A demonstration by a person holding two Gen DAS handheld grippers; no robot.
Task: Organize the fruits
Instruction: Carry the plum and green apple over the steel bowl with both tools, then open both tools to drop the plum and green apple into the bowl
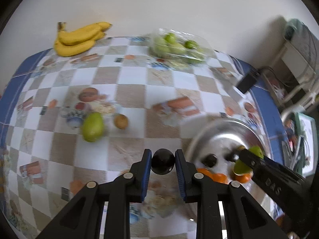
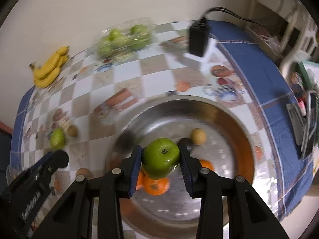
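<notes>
While two tongs grip fruit, one apple [image 2: 160,160], one dark plum [image 1: 162,164].

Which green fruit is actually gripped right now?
The green apple, clamped between the right gripper pads over the metal bowl. The green pear lies loose on the tablecloth; the rest sit in the clear container.
</notes>
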